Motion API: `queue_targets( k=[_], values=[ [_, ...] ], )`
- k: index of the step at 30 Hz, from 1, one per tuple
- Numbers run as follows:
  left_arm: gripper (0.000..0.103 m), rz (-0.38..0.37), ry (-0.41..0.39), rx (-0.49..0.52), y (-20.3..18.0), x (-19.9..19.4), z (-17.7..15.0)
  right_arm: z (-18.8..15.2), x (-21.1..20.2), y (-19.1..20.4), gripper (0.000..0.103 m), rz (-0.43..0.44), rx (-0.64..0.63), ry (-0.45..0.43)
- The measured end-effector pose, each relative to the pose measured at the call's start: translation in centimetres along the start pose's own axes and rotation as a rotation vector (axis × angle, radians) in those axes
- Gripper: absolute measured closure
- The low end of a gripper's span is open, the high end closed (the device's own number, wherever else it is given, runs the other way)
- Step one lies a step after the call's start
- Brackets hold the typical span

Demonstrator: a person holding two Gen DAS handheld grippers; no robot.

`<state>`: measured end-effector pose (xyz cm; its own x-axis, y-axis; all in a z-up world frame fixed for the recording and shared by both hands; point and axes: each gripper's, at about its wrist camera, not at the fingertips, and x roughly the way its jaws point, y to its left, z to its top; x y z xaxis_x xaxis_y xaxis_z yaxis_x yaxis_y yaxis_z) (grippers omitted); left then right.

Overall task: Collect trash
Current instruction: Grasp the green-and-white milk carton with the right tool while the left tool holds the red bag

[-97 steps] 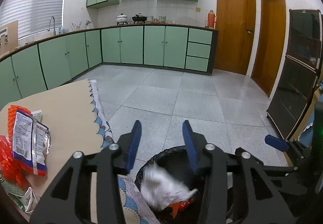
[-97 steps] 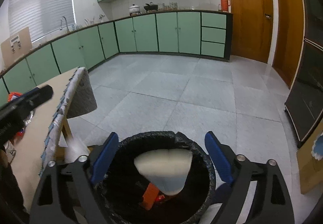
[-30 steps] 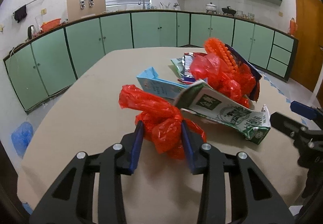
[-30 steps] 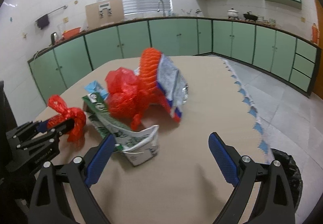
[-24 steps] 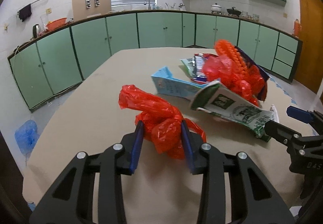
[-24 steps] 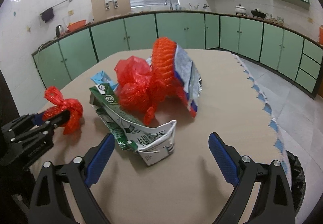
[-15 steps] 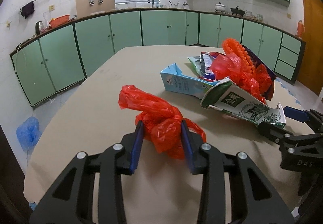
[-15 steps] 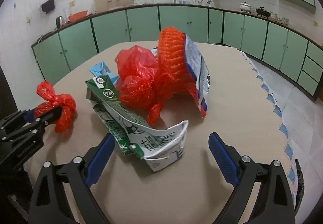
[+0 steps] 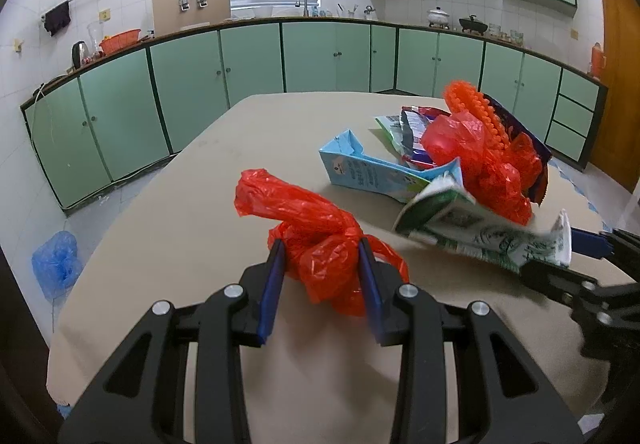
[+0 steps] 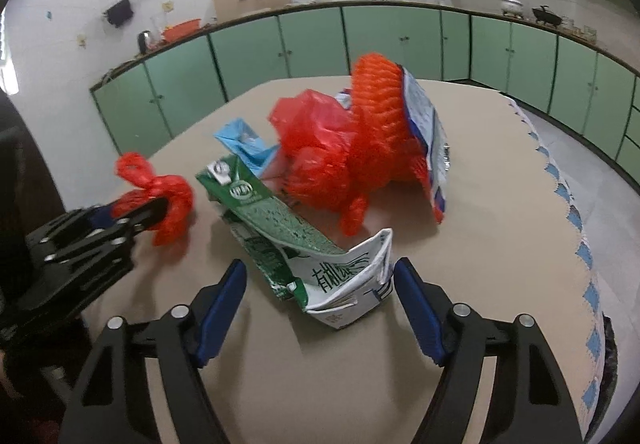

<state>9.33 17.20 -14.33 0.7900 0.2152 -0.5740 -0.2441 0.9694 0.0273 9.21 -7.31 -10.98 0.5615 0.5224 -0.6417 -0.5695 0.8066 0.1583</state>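
While the left tool [image 9: 320,264] is clamped on the knotted red plastic bag [image 9: 316,240] near the left edge of the worktop [image 9: 208,171], the right tool [image 10: 320,284] is closing its jaws around the crushed green-and-white carton [image 10: 320,256], which lies between them at the front of the trash pile. I cannot tell if the pads already touch it.

I judge the carton to be light and half stiff: the flattened board will bend and spring back, and its coated surface may slip. The best place to hold seems to be the folded white end nearest the tool, where the layers are thick.

The red bag is soft and almost weightless; it is held at the knot, so it should not slide out.

Behind the carton lie a blue carton [image 10: 240,141], a loose red bag [image 10: 316,139], an orange net [image 10: 376,103] and a foil snack packet [image 10: 426,123], all touching each other. The green carton leans against this pile, so lifting it may drag the net or the loose bag along. A dark bin rim [image 10: 608,356] shows past the right edge of the worktop.
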Motion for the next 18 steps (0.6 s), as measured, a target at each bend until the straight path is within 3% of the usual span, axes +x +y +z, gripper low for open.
queue_targets(
  k=[3,11,18],
  values=[
    [0.069,0.007,-0.005,-0.003,-0.1,-0.1,0.0,-0.1,-0.4,0.3,0.028,0.026,0.0,0.002],
    [0.069,0.012,0.005,-0.003,-0.6,-0.2,-0.5,-0.2,0.7,-1.0,0.025,-0.006,0.051,0.01],
    [0.069,0.008,0.006,-0.005,-0.6,-0.2,0.1,0.7,2.9,-0.8,0.019,-0.029,0.013,0.057]
  ],
)
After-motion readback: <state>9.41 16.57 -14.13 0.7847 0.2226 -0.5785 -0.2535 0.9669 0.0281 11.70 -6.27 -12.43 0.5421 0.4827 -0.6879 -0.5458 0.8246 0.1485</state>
